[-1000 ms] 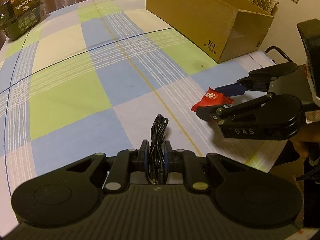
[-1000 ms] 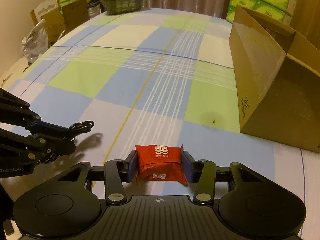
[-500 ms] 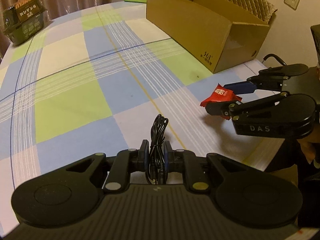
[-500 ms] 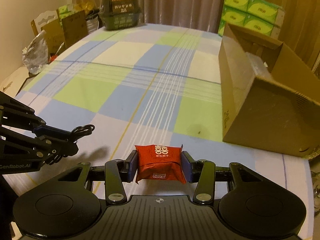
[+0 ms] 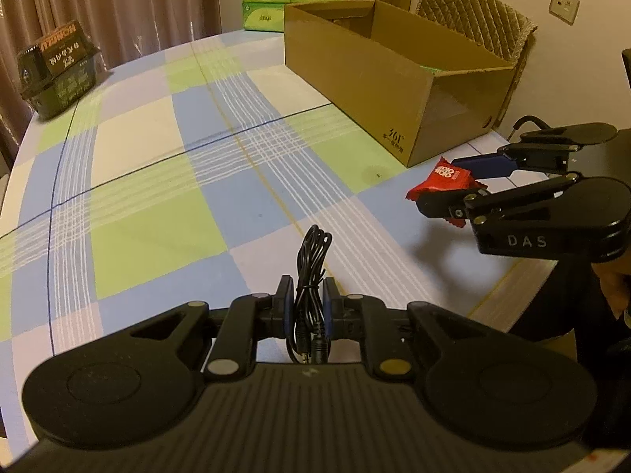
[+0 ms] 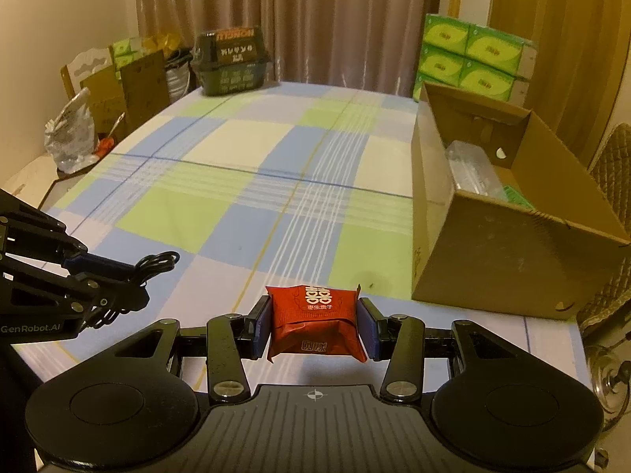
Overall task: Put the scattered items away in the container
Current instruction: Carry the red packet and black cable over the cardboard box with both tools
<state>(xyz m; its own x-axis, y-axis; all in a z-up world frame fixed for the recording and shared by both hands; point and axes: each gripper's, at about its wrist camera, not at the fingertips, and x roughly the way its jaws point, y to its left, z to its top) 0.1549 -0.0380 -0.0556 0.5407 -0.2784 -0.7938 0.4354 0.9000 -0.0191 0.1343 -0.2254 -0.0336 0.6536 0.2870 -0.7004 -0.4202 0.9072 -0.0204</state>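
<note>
My left gripper (image 5: 308, 295) is shut on a coiled black cable (image 5: 311, 276) and holds it above the checked tablecloth; it also shows in the right wrist view (image 6: 130, 283) with the cable (image 6: 157, 262). My right gripper (image 6: 313, 317) is shut on a red snack packet (image 6: 315, 321), lifted off the table; in the left wrist view the right gripper (image 5: 445, 185) and the packet (image 5: 447, 177) show at the right. The open cardboard box (image 6: 497, 260) stands to the right and ahead, also in the left wrist view (image 5: 394, 75). Clear plastic and green items lie inside it.
A dark green box (image 6: 232, 63) stands at the table's far end, also in the left wrist view (image 5: 59, 67). Green tissue packs (image 6: 473, 59) are stacked behind the cardboard box. A chair (image 5: 477, 19) stands beyond the box. Bags and cartons (image 6: 102, 106) sit off the table's left side.
Both grippers have risen and tilted up with their loads. The cardboard box's open top and the room beyond have come into view.
</note>
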